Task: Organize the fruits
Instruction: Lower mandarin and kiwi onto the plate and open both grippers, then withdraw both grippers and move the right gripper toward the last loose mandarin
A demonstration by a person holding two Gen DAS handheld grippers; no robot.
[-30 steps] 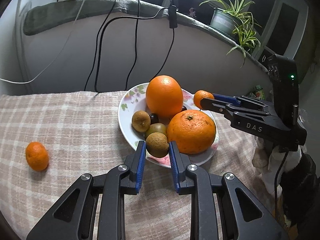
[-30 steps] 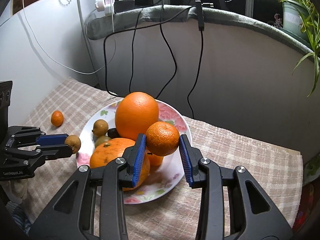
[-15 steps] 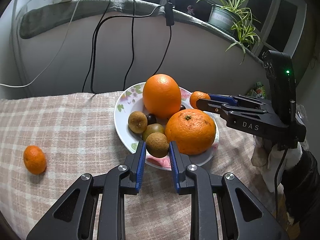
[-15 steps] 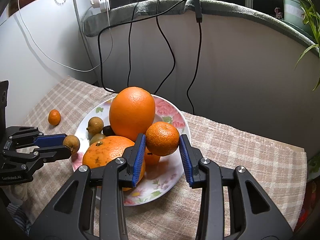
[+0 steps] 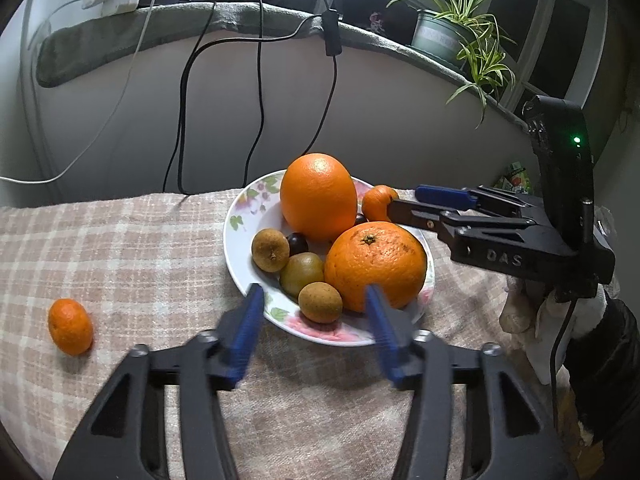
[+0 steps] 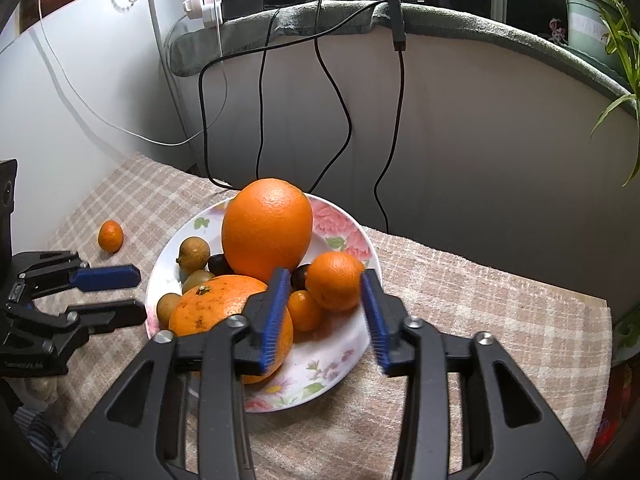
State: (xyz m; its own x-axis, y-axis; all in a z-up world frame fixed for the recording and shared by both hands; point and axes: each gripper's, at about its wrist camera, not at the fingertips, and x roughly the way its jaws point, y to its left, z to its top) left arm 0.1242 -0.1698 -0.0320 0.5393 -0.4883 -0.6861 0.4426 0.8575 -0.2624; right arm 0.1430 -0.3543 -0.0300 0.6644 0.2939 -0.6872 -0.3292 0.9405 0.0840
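Both of my tongs are spread wide and pinching nothing. My left tongs [image 5: 314,310] straddle the small brown fruit [image 5: 320,302] that lies at the near rim of the flowered plate [image 5: 236,240]. My right tongs [image 6: 324,300] flank the mandarin [image 6: 335,280], which rests on the plate against a smaller mandarin [image 6: 305,310].

I judge the pile to be the main risk. The tall orange [image 5: 318,196] stands on end among round neighbours, so a nudge from a blue pad as I pull back could tip it or set the small fruit rolling. The mandarin sits near the rim on a curved, glossy glaze. A brush from my right tongs could send it over the edge. The small brown fruit is just as close to the rim on its side.

The plate looks like smooth glazed ceramic, shallow and sloping, so nothing on it is held firmly. The big round orange [image 5: 375,266] has a pebbled skin and a dark stem scar. The brown fruits are matte, dry and nearly spherical. 1 loose mandarin [image 5: 70,326] lies well apart on the counter. The checked cloth [image 5: 120,248] there looks coarse and soft, so it should grip rather than let fruit roll.
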